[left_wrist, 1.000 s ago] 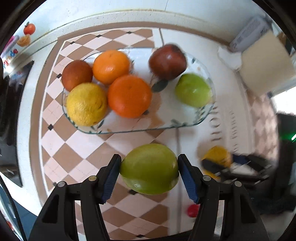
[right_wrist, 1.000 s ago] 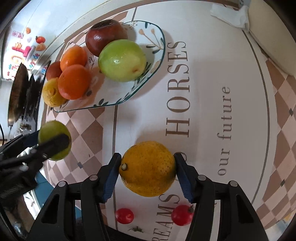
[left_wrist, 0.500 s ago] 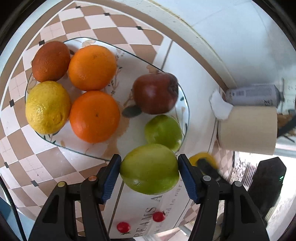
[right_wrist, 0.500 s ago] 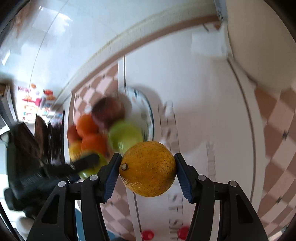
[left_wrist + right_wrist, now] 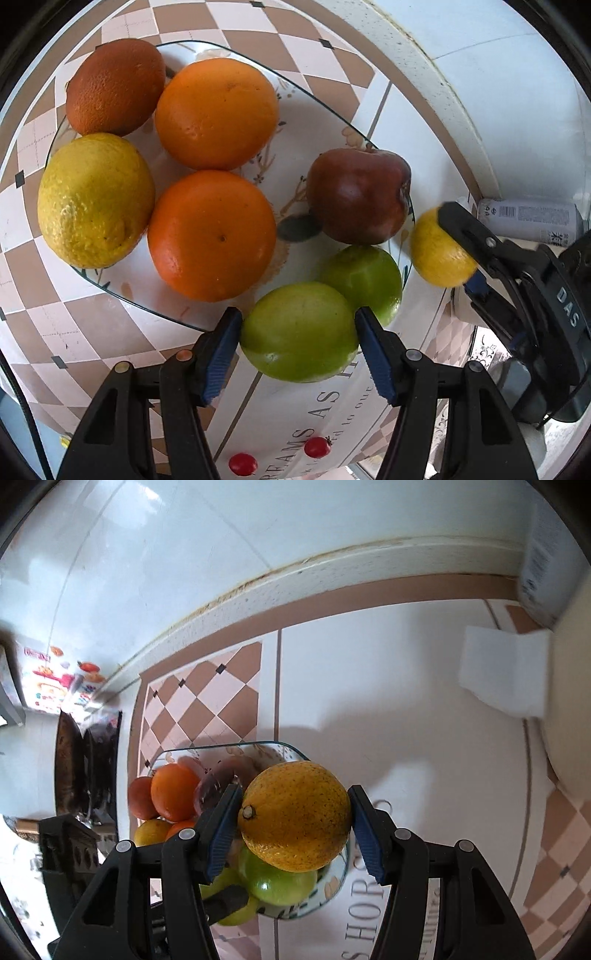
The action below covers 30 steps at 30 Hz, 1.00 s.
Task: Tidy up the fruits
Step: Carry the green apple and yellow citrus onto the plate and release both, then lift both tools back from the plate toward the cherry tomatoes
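My left gripper [image 5: 299, 332] is shut on a green apple [image 5: 299, 330], held over the near rim of the glass plate [image 5: 321, 122]. The plate holds two oranges [image 5: 216, 112], a brownish orange [image 5: 114, 86], a yellow lemon [image 5: 96, 199], a dark red apple [image 5: 358, 195] and another green apple [image 5: 364, 278]. My right gripper [image 5: 295, 818] is shut on a yellow-orange citrus fruit [image 5: 295, 814], held above the plate's right end [image 5: 229, 747]. It also shows in the left wrist view [image 5: 437, 254], just right of the plate.
Two small red cherry tomatoes [image 5: 316, 447] lie on the printed mat near me. A spray can [image 5: 528, 219] and a white sponge [image 5: 502, 672] lie by the wall at right. A dark stove [image 5: 86, 760] stands to the left.
Both grippers have moved with their fruit toward the plate. The green apple now hangs over the near rim and the yellow citrus has come up beside the plate's right end.
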Available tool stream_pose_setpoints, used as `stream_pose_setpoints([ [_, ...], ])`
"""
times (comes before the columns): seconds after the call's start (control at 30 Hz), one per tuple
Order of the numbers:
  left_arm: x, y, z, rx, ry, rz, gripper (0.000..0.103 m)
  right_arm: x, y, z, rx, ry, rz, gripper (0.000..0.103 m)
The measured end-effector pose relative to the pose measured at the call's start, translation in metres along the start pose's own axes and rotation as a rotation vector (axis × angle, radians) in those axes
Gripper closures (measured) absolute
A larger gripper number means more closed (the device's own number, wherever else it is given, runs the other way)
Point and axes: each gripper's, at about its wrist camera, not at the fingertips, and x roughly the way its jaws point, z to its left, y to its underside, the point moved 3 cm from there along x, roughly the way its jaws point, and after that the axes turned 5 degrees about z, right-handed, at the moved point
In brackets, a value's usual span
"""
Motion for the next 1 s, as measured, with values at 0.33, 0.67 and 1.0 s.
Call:
stream_pose_setpoints([
  [0.33,-0.008,0.001,-0.001,0.017,-0.021,-0.009,0.020,0.012,0.001,-0.009,0.042,-0.018,0.057,0.017],
  [0.67,-0.034,0.012,-0.008,0.185,-0.172,-0.112,0.011,-0.036,0.036,-0.004,-0.044,0.187,-0.023,0.009],
  [1.0,-0.083,0.038,0.021,0.370,-0.495,-0.320,0.011,-0.068,0.115,0.026,-0.109,0.328,-0.106,0.009],
])
